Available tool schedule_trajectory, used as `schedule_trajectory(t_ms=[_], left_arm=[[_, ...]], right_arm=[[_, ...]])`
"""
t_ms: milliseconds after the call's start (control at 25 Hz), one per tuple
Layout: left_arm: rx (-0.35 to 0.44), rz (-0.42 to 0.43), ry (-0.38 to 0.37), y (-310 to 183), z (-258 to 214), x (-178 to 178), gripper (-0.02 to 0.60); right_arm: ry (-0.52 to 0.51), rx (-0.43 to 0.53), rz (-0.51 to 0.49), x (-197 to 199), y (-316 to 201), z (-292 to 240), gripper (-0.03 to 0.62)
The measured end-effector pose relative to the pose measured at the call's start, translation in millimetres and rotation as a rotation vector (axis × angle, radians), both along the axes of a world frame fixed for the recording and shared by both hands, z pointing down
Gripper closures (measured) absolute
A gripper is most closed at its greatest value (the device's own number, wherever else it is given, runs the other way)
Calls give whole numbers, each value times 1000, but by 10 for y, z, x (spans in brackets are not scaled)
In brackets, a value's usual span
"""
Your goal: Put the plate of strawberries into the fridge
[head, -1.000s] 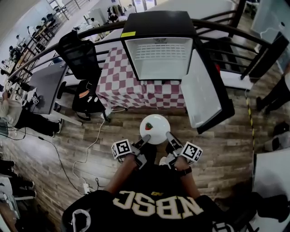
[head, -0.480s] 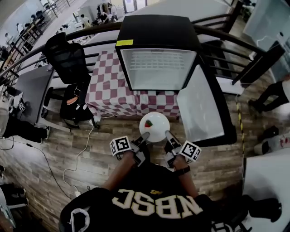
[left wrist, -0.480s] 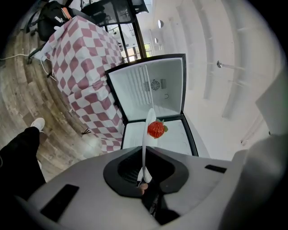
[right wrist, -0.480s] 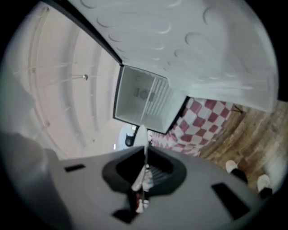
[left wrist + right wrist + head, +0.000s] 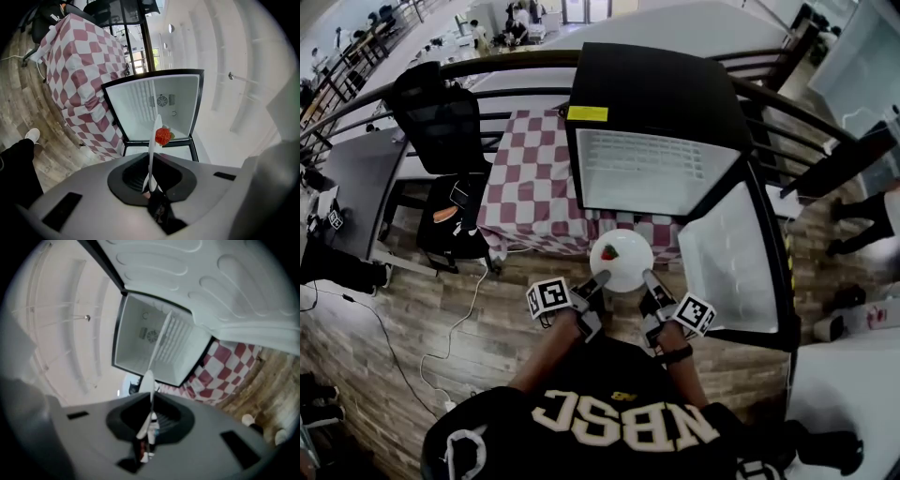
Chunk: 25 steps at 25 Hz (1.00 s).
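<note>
A white plate point(image 5: 628, 265) with a red strawberry point(image 5: 608, 252) on it hangs in the air in front of the open black fridge point(image 5: 654, 169). My left gripper point(image 5: 598, 282) is shut on the plate's left rim, and my right gripper point(image 5: 650, 281) is shut on its right rim. In the left gripper view the plate point(image 5: 153, 150) shows edge-on between the jaws, with the strawberry point(image 5: 162, 136) beside it. In the right gripper view the plate's rim point(image 5: 149, 394) is pinched the same way. The fridge's white inside point(image 5: 647, 176) is lit, and its door point(image 5: 733, 253) swings out to the right.
A table with a red-and-white checked cloth point(image 5: 534, 183) stands left of and under the fridge. A black office chair point(image 5: 450, 159) is further left, next to a dark desk point(image 5: 352, 192). A curved railing point(image 5: 502, 66) runs behind. A cable point(image 5: 469, 319) lies on the wooden floor.
The fridge now sits closer to the plate and further right in the head view. Both grippers keep their hold on the plate.
</note>
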<state>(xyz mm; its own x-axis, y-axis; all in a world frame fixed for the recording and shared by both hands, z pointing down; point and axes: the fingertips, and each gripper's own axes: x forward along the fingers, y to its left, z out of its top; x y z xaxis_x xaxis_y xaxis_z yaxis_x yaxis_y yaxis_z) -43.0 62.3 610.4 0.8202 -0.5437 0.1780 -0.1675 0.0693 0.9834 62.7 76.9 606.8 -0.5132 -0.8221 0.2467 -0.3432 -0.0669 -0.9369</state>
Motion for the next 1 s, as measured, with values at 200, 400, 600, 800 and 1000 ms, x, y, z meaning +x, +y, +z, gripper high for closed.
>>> schedule_trajectory(t_ms=[200, 400, 600, 800, 1000], left_arm=[[4, 12, -2, -363, 34, -166, 548], [10, 34, -4, -649, 63, -262, 547], [-11, 79, 1, -798, 141, -225, 548], [3, 94, 22, -986, 77, -81, 548], [25, 86, 11, -1282, -77, 69, 546]], right_arm=[[7, -11, 3, -163, -341, 26, 559], [7, -19, 28, -234, -601, 103, 560], [5, -35, 60, -239, -679, 127, 560], [35, -35, 74, -91, -847, 50, 560], [40, -10, 79, 64, -1156, -74, 559]])
